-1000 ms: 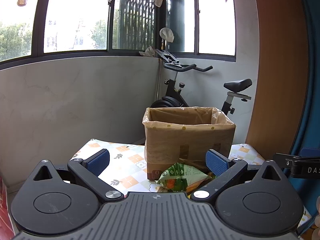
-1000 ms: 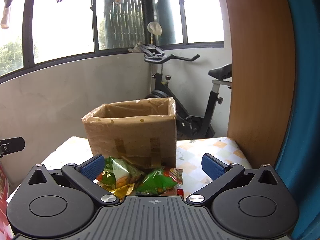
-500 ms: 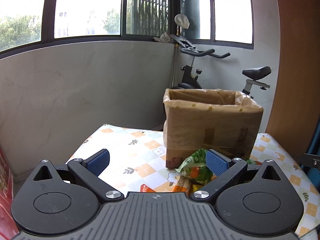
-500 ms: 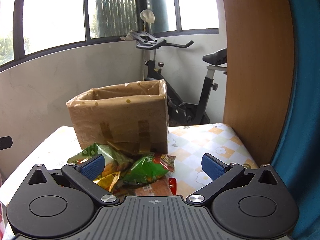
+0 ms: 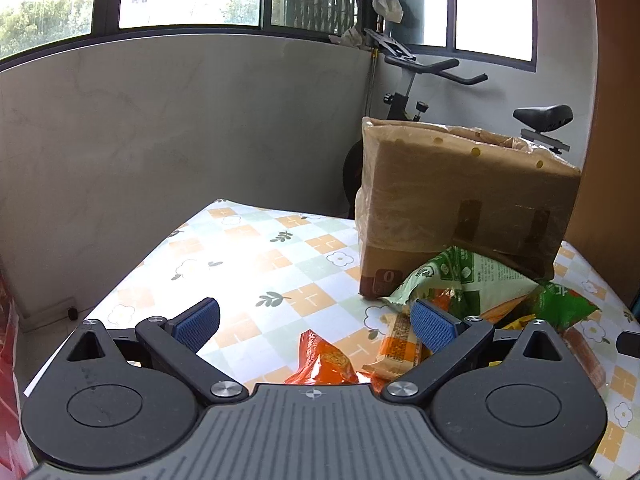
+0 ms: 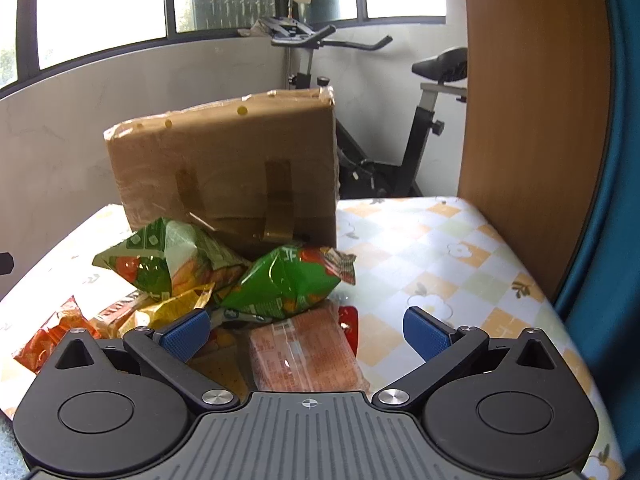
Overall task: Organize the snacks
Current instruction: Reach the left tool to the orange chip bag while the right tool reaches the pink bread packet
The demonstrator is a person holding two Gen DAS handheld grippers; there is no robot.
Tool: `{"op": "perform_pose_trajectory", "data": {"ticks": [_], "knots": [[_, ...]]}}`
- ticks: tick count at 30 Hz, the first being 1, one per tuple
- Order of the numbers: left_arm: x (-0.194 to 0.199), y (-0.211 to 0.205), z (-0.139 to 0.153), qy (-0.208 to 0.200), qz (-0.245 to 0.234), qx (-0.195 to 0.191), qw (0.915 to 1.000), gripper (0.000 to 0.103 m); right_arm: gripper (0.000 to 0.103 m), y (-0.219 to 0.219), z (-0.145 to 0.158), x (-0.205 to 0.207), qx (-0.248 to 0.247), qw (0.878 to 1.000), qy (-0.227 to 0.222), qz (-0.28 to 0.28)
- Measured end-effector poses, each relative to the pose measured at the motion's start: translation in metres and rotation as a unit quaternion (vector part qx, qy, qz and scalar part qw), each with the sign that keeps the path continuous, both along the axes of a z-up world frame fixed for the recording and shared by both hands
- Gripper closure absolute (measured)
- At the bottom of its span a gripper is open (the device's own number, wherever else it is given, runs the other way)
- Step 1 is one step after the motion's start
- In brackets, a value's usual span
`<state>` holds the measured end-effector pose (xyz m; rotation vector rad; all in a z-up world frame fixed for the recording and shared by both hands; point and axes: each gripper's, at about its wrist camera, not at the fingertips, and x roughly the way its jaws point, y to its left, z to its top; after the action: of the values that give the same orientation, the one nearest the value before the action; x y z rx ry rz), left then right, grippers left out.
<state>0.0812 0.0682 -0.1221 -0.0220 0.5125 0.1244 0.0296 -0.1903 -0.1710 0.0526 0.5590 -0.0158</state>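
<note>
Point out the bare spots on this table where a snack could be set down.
Free: the tablecloth left of the cardboard box, toward the wall; and the strip between the box and the wooden panel. Crowded: in front of the box, where the green bags and orange packets pile up.

In front of me an open brown cardboard box, patched with tape strips, stands upright on the table with 2 puffy green snack bags leaning against its base. Nearer to me lie a flat pink-orange packet, a yellow wrapper, an orange bag and a slim biscuit bar, jumbled together and touching.
</note>
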Motion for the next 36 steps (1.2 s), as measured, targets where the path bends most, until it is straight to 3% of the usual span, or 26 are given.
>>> {"op": "perform_pose_trajectory", "data": {"ticks": [13, 16, 28, 36], "knots": [[0.004, 0.016, -0.028, 0.024, 0.003, -0.036, 0.9991, 0.001, 0.000, 0.006, -0.028, 0.021, 0.027, 0.999, 0.029, 0.006], [0.004, 0.015, -0.033, 0.027, 0.001, -0.028, 0.9992, 0.001, 0.000, 0.008, -0.034, 0.024, 0.028, 0.999, 0.031, 0.005], [-0.002, 0.022, -0.031, 0.028, 0.015, -0.038, 0.9988, 0.007, 0.000, 0.023, -0.041, 0.017, 0.016, 1.000, 0.016, 0.015], [-0.015, 0.028, -0.034, 0.029, 0.011, -0.051, 0.9982, 0.007, 0.000, 0.037, -0.051, 0.011, 0.024, 0.999, 0.039, 0.027]]}}
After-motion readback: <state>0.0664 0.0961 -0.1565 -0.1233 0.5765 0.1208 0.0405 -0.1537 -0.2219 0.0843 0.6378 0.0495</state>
